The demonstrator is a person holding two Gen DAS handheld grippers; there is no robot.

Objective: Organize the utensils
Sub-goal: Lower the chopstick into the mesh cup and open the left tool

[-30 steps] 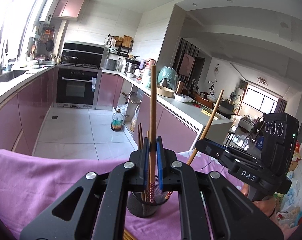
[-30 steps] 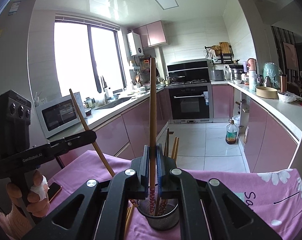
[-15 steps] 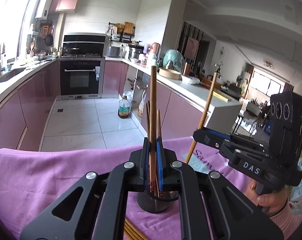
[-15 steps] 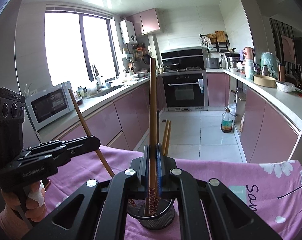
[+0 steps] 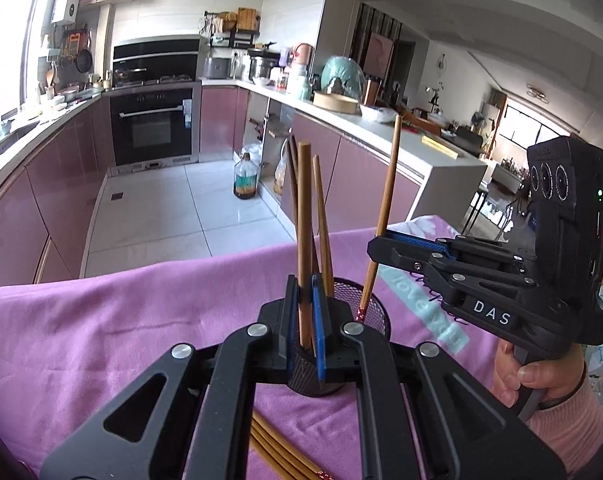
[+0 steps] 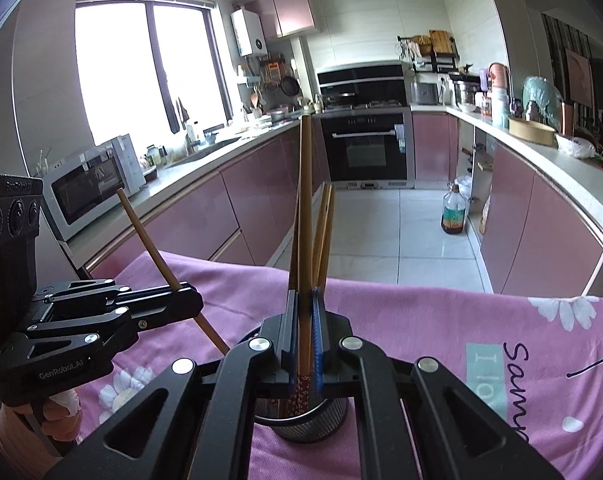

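Note:
A black mesh utensil cup (image 5: 375, 312) stands on the pink tablecloth; it also shows in the right wrist view (image 6: 321, 424). Several brown chopsticks (image 5: 323, 220) stand in it. My left gripper (image 5: 305, 292) is shut on one upright chopstick (image 5: 303, 200) whose lower end reaches into the cup. My right gripper (image 6: 305, 304) is shut on another chopstick (image 6: 305, 208), its patterned tip at the cup's mouth. Each gripper shows in the other's view, the right one (image 5: 375, 248) at right and the left one (image 6: 195, 300) at left, both just above the cup.
More loose chopsticks (image 5: 277, 452) lie on the cloth (image 5: 101, 320) in front of the cup. The table edge is just behind the cup, with tiled kitchen floor beyond. Pink cabinets and counters line both sides.
Both grippers have moved down toward the cup with their chopsticks, so the chopstick tips now sit lower, in or at the cup's mouth. Both stay shut.

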